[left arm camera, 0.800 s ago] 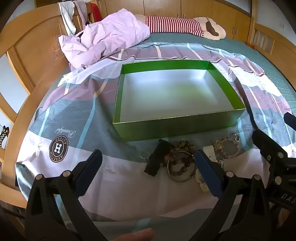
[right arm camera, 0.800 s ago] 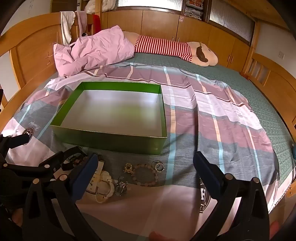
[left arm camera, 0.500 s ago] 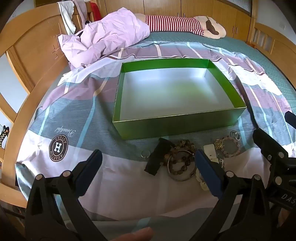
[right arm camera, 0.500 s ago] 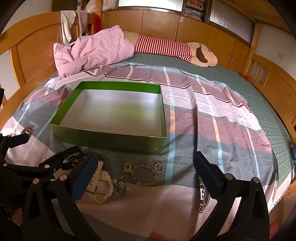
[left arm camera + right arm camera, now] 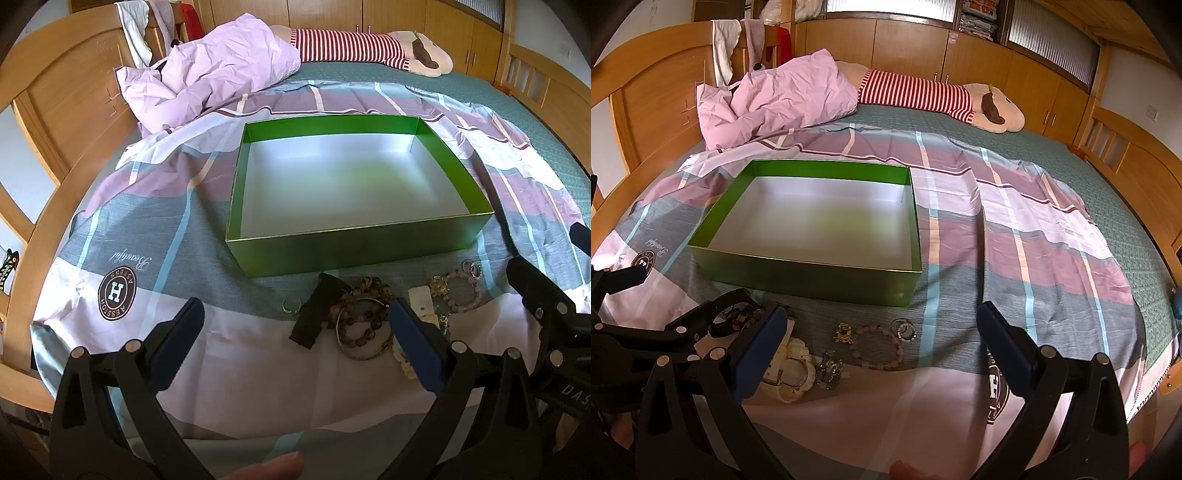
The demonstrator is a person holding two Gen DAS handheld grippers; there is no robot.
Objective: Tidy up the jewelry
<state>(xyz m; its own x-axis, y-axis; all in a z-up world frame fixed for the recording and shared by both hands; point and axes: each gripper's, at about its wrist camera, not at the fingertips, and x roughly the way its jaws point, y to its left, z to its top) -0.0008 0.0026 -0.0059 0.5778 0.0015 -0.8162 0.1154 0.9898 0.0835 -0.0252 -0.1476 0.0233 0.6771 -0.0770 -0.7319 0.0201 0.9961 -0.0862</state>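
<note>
I see both grippers, L (image 5: pixel 295 343) & R (image 5: pixel 882 347), jaws wide, holding nothing; brown bead bracelets (image 5: pixel 364 314) just in front of empty green cardboard box (image 5: pixel 354 254).

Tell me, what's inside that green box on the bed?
Nothing: the green box shows only its bare silvery floor. The near wall hides a thin strip of floor behind it. The jewelry lies outside, on the bedspread in front.

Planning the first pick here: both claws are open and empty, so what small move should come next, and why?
Probably lower the right claw onto the pink bead bracelet lying just ahead of it. The green box holds nothing yet, and the jewelry lies on the bedspread in front of it.
</note>
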